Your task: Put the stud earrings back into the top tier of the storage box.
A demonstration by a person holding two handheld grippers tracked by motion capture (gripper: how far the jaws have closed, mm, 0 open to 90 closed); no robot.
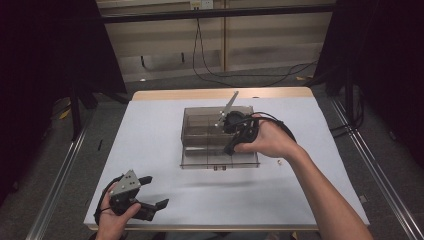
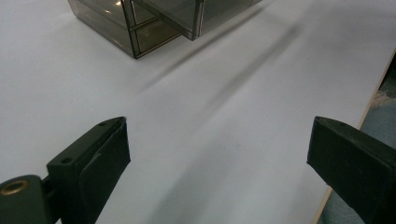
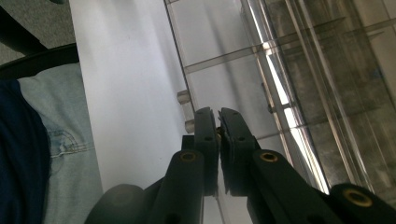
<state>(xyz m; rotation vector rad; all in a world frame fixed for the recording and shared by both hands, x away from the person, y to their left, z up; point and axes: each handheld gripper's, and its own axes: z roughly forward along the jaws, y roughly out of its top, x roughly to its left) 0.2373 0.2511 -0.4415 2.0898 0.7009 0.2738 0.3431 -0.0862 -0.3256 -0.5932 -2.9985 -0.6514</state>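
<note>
— Where is the work right now?
— At the clear plastic drawer box (image 1: 219, 141) in the middle of the white table (image 1: 150, 145). The right gripper (image 1: 231, 148) is down at its near front face, jaws nearly closed, by the small drawer knobs (image 3: 182, 97).
— Is it holding a knob?
— I can't tell; the jaws are almost together with only a sliver between them, and whatever sits there is hidden.
— And the left gripper (image 1: 156, 192)?
— Resting near the table's near left corner, jaws spread wide, holding nothing, well apart from the box.
— So what step is this?
— Probably gripping a drawer handle. Next calls for a straight pull toward the near edge, perhaps steadying the box.
</note>
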